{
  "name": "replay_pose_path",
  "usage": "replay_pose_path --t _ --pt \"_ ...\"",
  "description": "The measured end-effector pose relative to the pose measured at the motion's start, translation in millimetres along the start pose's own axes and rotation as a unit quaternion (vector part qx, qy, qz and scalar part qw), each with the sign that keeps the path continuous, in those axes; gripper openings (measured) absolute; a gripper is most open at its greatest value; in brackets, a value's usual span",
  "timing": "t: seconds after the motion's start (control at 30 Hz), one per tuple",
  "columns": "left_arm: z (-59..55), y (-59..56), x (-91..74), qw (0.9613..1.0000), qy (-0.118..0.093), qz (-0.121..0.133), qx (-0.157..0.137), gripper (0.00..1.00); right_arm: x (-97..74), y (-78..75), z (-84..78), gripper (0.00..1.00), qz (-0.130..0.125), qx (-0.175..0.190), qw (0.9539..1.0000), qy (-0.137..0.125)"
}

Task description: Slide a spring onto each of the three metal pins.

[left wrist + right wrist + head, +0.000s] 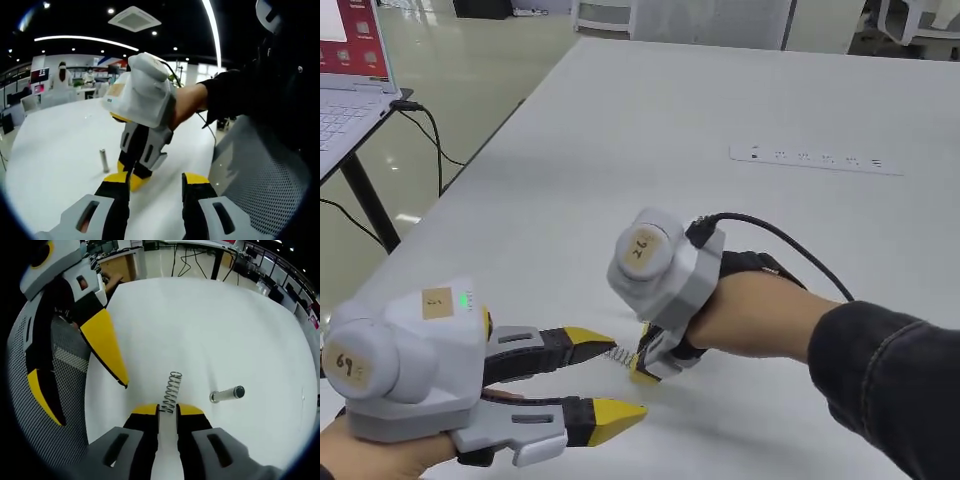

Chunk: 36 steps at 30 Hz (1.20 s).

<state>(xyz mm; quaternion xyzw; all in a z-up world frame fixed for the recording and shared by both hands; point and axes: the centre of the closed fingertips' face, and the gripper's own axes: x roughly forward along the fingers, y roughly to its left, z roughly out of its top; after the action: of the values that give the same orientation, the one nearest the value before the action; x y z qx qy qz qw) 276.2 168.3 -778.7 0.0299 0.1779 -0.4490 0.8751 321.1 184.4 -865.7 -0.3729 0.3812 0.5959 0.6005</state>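
Right now your right gripper (167,411) has its jaws almost closed, pinching one end of a coil spring (173,385) that sticks out straight ahead of the tips, over the white table (210,320). A metal pin (227,393) is on the table just to the right of the spring, apart from it; in the left gripper view it stands upright. Your left gripper (157,184) is spread wide and holds nothing, with its yellow tips near the right gripper's tips. In the head view, the spring's free end lies close to its upper jaw.
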Motion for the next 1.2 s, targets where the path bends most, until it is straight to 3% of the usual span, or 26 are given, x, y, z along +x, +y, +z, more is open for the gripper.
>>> replay_pose_path --t 0.5,0.8,1.2 --pt "-6.1 5.6 -1.0 0.9999 0.010 0.005 0.000 0.35 -14.6 9.8 -9.4 0.08 0.011 -0.009 0.9999 0.009" --pt "-13.9 9.0 1.1 0.9997 0.023 0.004 0.000 0.34 -37.4 21.0 -13.6 0.08 0.031 -0.020 0.9993 0.005" --pt "-9.2 3.9 5.5 0.9996 0.023 -0.008 0.017 0.32 -67.5 42.9 -12.4 0.08 0.064 -0.048 0.9968 -0.006"
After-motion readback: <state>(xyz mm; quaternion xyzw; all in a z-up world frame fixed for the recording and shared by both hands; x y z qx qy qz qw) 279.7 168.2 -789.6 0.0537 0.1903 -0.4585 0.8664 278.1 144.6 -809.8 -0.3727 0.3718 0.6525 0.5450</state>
